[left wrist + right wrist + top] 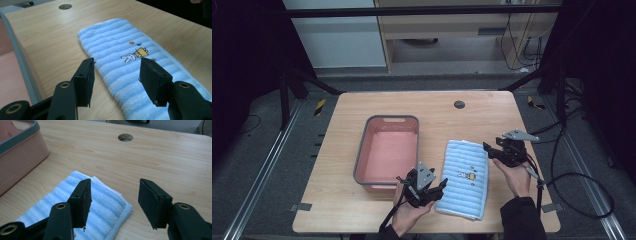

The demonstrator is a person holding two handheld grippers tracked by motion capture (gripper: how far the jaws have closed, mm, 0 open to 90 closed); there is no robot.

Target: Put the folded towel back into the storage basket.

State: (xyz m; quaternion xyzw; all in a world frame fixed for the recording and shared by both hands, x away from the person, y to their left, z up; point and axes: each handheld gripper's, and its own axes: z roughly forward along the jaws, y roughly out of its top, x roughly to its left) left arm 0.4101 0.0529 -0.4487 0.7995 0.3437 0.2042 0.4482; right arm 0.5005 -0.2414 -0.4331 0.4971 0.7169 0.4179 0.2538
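left gripper [439, 188] at near-left corner of folded light-blue striped towel with rabbit print [464, 175], jaws spread, empty | right gripper [490, 150] at towel's far-right corner, jaws spread, empty | pink plastic basin with grey rim [384, 151] left of towel | wooden table [437, 112]

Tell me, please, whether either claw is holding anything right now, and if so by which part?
Nothing is held. The left claw and the right claw are both open, poised over the folded blue towel without gripping it.
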